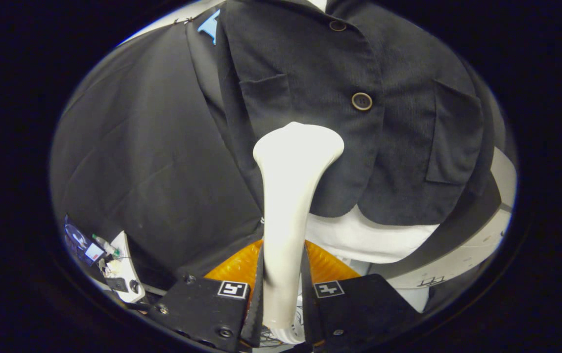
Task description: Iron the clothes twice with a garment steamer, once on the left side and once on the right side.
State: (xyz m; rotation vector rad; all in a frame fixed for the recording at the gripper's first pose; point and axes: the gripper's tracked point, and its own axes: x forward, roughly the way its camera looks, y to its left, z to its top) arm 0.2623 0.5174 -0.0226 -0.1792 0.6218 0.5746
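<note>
Clamping the slim white plastic garment steamer (288, 215) by its handle, both fingers of my claw (281, 294) press on its sides, closed down to the handle's width. Its flared head lies against the dark grey corduroy jacket (398, 137) with brown buttons, just below the lower button (361, 101) and beside the left chest pocket (266, 98). The jacket's rounded hem hangs just beyond the head, a white garment (359, 235) showing beneath it. Black cloth wall (148, 147) spreads open to the left; an orange ribbed object (236, 267) sits behind my fingers.
</note>
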